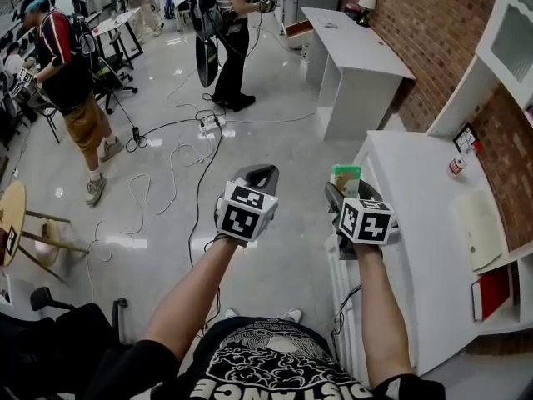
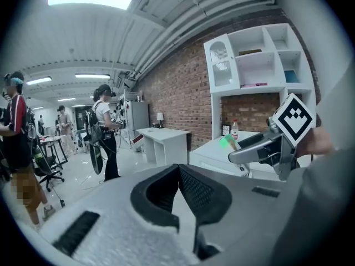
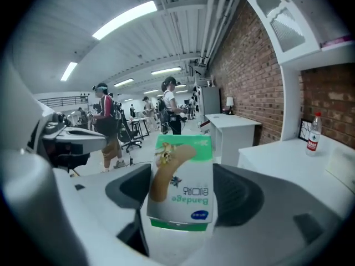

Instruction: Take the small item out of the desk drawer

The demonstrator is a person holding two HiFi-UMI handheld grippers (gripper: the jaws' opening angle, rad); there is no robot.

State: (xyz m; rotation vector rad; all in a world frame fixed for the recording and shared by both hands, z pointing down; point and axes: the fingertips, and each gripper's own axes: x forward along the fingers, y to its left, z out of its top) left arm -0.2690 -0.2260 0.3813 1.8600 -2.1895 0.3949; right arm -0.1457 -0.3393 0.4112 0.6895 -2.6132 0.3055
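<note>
A small green-and-white bandage box stands upright between the jaws of my right gripper, which is shut on its sides. In the head view the box sticks out ahead of the right gripper, held in the air over the left edge of the white desk. My left gripper hangs over the floor to the left, at about the same height. Its jaws meet at the tips with nothing between them. The desk's drawer fronts show only edge-on below my right hand.
A bottle, a cream pad and a red book sit by the shelf unit on the brick wall. A second white desk stands farther off. Cables trail over the floor, with people standing beyond and a wooden stool at left.
</note>
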